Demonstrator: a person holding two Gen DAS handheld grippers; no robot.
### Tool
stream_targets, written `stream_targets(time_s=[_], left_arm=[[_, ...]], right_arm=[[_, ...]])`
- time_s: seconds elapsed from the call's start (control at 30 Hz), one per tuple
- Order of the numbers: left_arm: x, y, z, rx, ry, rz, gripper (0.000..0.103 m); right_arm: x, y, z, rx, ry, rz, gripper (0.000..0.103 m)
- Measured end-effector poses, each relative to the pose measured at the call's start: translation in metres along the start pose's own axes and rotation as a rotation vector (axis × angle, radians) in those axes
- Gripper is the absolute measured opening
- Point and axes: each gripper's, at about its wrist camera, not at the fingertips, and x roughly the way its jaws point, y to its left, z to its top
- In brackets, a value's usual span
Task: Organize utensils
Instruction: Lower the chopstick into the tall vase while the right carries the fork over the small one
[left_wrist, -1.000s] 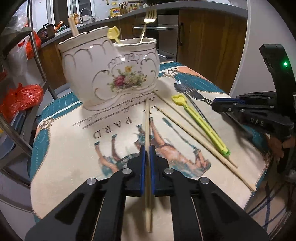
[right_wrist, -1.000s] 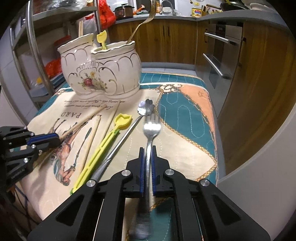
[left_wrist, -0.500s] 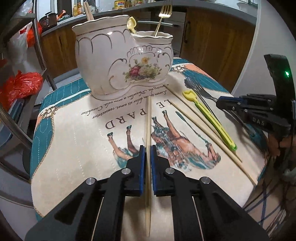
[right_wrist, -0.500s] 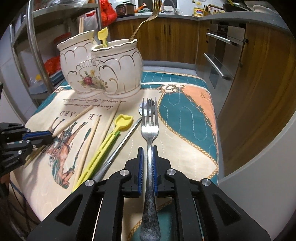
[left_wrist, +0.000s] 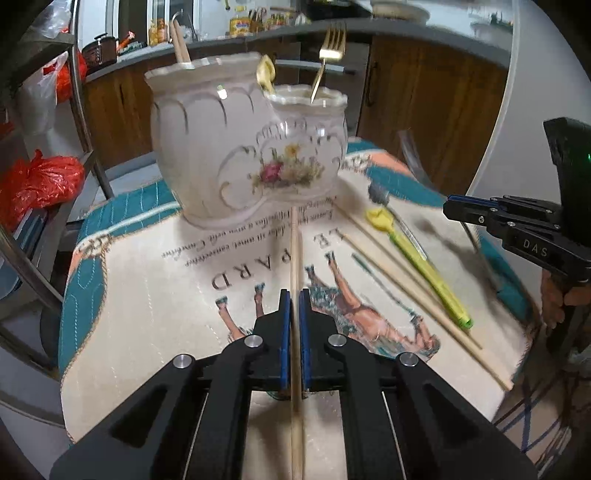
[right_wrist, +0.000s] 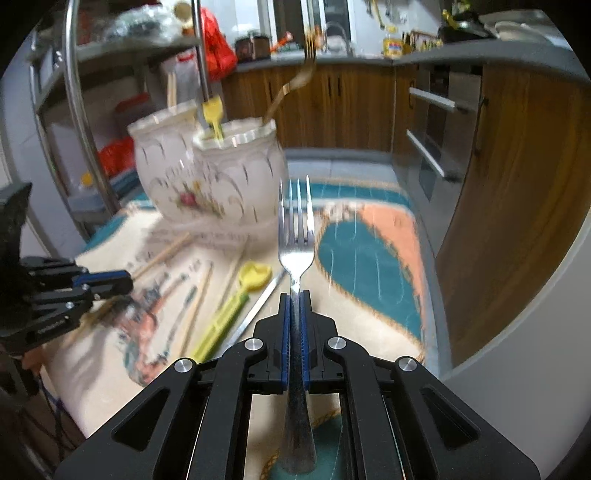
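White ceramic holder (left_wrist: 236, 147), two compartments, stands at the tabletop's far edge; we note a gold fork (left_wrist: 328, 55), a yellow utensil and chopsticks already inside. The left hand-held gripper (left_wrist: 294, 325) is clamped on one chopstick (left_wrist: 294, 258); the right hand-held gripper (right_wrist: 294, 325) is clamped on a steel fork (right_wrist: 296, 236). Two chopsticks (left_wrist: 406, 291), a yellow spoon (left_wrist: 417, 258) and a metal utensil beside it await. We judge the task roughly half complete.

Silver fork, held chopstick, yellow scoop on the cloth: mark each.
Silver fork (right_wrist: 296, 254), right wrist view, neck below the tines.
Chopstick (left_wrist: 294, 254), left wrist view, mid-shaft.
Yellow scoop (left_wrist: 424, 267), left wrist view, handle.
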Motion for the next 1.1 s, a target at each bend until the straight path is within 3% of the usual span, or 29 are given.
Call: stream_targets(time_s=[0.17, 0.37, 0.6, 0.87, 1.1], left_arm=[[-0.027, 0.007, 0.004, -0.001, -0.139, -0.038, 0.005], [-0.055, 0.011, 0.005, 0.016, -0.316, -0.027, 0.005], [-0.075, 0.02, 0.014, -0.009, -0.465, -0.03, 0.005], [-0.088, 0.051, 0.075, -0.092, -0.625, -0.055, 0.005], [-0.075, 0.073, 0.128, -0.188, -0.699, -0.124, 0.005]], right_arm=[[-0.026, 0.007, 0.008, -0.022, -0.135, 0.033, 0.006], [-0.046, 0.02, 0.015, -0.072, -0.277, 0.044, 0.006], [-0.051, 0.031, 0.036, -0.085, -0.334, 0.068, 0.006], [-0.045, 0.037, 0.088, -0.046, -0.39, 0.127, 0.006], [-0.032, 0.038, 0.123, 0.0, -0.476, 0.131, 0.006]])
